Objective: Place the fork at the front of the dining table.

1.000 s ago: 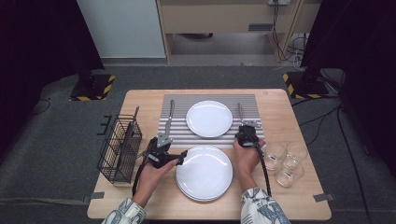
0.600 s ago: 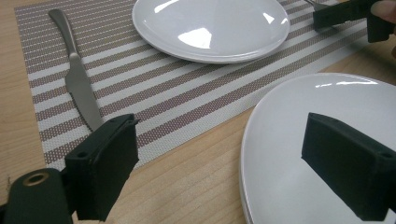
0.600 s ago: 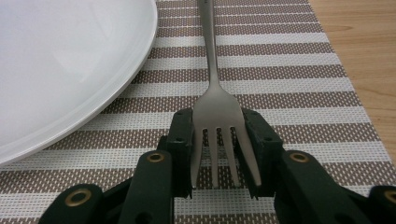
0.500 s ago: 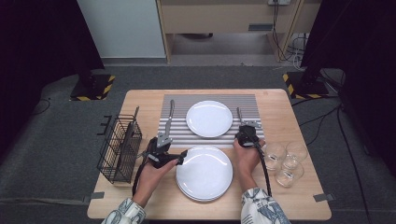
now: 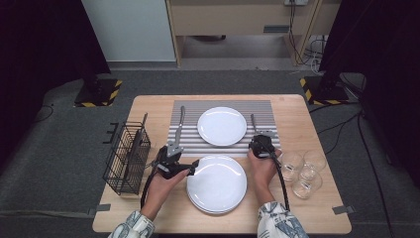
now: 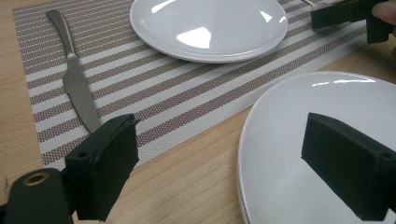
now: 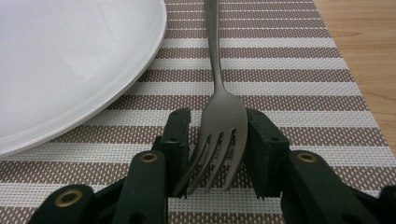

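A steel fork [image 7: 219, 116] lies flat on the striped placemat [image 7: 289, 84], right of the far white plate [image 5: 221, 126]. My right gripper [image 7: 217, 140] straddles the fork's tines; its jaws have just been opening and stand open with a slim gap on the left side. In the high view the right gripper [image 5: 260, 138] sits at the mat's near right corner. My left gripper [image 6: 219, 163] is open wide, one jaw over the wood and the other over the rim of the near plates [image 6: 289, 130]. A knife [image 6: 74, 84] lies on the mat's left side.
A black wire basket [image 5: 126, 158] stands at the table's left edge. Three glass tumblers [image 5: 302, 171] cluster to the right of my right hand. The near plates [image 5: 216, 183] are stacked at the front centre.
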The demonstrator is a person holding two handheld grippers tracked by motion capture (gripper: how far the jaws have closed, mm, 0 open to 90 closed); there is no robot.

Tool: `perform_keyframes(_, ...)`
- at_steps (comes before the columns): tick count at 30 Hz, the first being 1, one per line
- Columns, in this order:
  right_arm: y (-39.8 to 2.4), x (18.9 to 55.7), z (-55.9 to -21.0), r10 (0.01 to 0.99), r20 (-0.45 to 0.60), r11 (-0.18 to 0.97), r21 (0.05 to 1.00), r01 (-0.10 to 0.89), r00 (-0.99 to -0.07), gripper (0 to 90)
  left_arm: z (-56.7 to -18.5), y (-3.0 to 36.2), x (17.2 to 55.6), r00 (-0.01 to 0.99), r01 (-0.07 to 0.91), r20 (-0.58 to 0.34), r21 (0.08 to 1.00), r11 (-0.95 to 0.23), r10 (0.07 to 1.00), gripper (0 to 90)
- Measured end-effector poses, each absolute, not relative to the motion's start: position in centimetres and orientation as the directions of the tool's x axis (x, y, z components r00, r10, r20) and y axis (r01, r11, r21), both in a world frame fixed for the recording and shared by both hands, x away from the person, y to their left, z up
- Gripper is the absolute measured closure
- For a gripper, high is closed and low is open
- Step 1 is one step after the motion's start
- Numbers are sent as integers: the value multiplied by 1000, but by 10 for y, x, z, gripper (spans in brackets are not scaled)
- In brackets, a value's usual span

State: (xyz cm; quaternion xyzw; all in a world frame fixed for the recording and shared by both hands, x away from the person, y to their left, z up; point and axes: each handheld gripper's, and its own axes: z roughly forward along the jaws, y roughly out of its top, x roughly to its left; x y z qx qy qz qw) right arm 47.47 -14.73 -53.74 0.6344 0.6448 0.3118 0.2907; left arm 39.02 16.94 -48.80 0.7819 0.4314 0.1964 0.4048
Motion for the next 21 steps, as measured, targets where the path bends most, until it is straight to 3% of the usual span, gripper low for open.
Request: perform_keyframes(21,-146,473,-537,1000,0,15,769,639,-24,571,-487,169,390,551,514,-42,803,-300,833,101)
